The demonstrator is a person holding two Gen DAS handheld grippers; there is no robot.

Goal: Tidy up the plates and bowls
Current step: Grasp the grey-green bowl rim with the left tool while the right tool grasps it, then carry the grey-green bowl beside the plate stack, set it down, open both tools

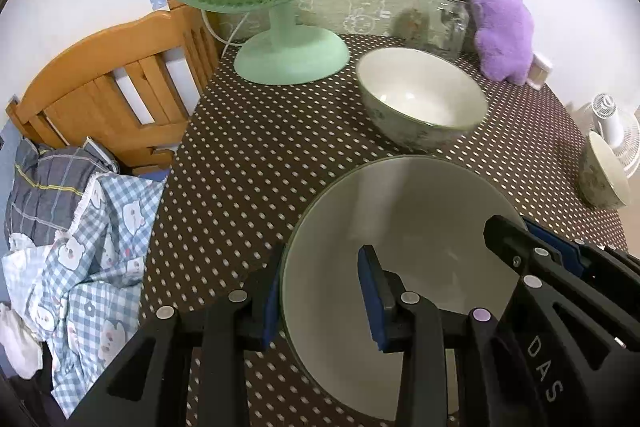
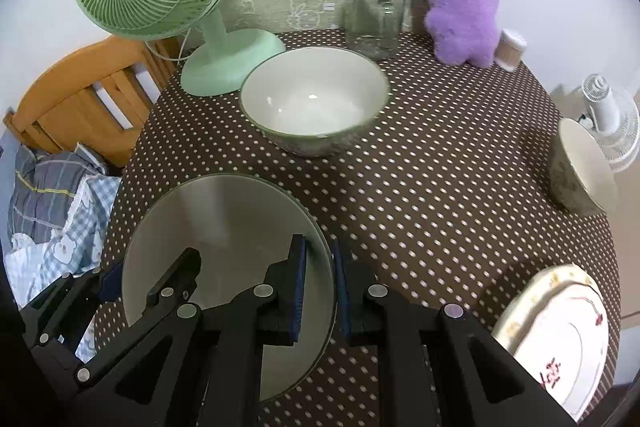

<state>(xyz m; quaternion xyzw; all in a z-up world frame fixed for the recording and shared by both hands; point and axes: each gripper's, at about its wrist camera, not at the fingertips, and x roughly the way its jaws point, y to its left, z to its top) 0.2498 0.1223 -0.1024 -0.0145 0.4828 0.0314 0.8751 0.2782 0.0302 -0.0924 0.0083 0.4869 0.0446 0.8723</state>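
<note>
Both grippers straddle opposite rims of the grey plate [image 2: 224,227]: left gripper [image 1: 320,291] wide, right gripper [image 2: 320,291] narrow, steadying it for a two-sided lift, probably

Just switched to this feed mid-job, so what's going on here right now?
Both grippers are on the same large plate near the table's front edge. The left gripper straddles its left rim, one pad outside and one over the plate; the right gripper straddles its right rim the same way. The jaws look close to the rim, but a firm clamp can't be confirmed. A big bowl sits behind it, a smaller bowl at the right edge, and a patterned plate at front right.
</note>
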